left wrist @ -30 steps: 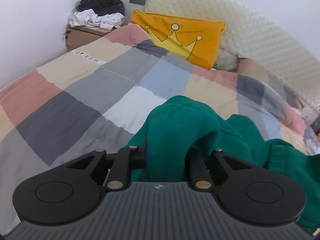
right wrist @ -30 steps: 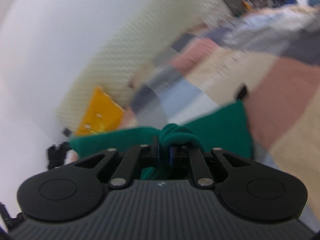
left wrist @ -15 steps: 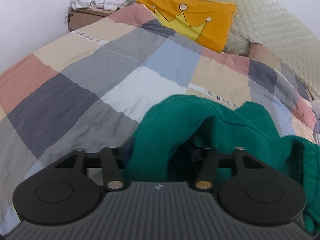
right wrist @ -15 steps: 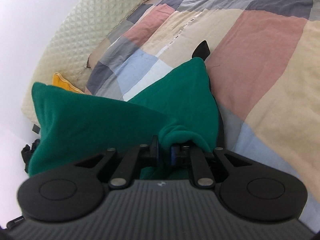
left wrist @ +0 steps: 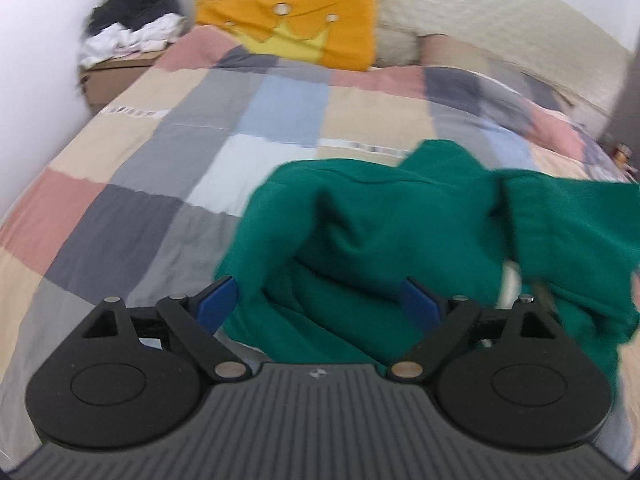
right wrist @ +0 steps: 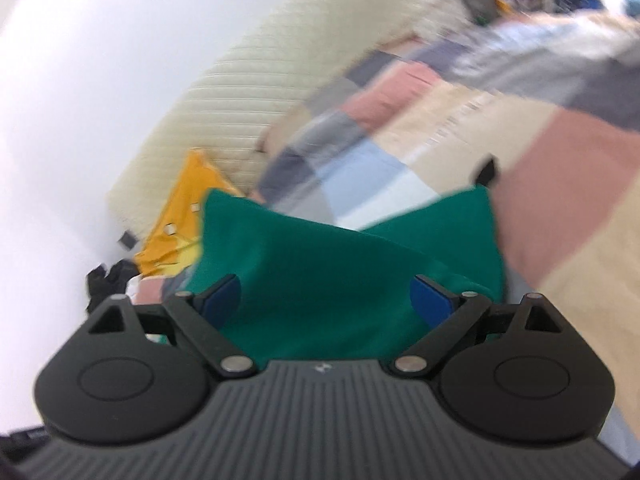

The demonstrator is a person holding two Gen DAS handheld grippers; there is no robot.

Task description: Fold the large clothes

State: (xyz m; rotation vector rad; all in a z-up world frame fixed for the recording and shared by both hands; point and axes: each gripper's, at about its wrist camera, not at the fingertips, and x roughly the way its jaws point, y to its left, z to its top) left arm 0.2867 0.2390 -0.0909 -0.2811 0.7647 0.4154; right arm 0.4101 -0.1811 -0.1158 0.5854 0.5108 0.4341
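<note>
A dark green garment [left wrist: 400, 232] lies bunched on the patchwork quilt [left wrist: 160, 152]. My left gripper [left wrist: 318, 306] is just in front of its near folds. Its jaws are opening, and the blue pads [left wrist: 218, 304] stand wide apart with loose cloth between them, not pressing on it. In the right wrist view the same green garment [right wrist: 320, 264] fills the middle. My right gripper [right wrist: 324, 300] is also opening, its blue pads [right wrist: 430, 300] spread wide on either side of the cloth without pinching it.
An orange crown pillow [left wrist: 304, 36] leans on the cream quilted headboard [left wrist: 500, 12]. A cardboard box [left wrist: 112, 80] with piled white and black clothes [left wrist: 132, 24] stands in the far left corner by the wall. A small dark object [right wrist: 486, 170] lies on the quilt beyond the garment.
Both grippers were shut on green cloth and now stand wide, so the cloth is let go. The garment has dropped lower and spread on the quilt. Both views shifted slightly.
</note>
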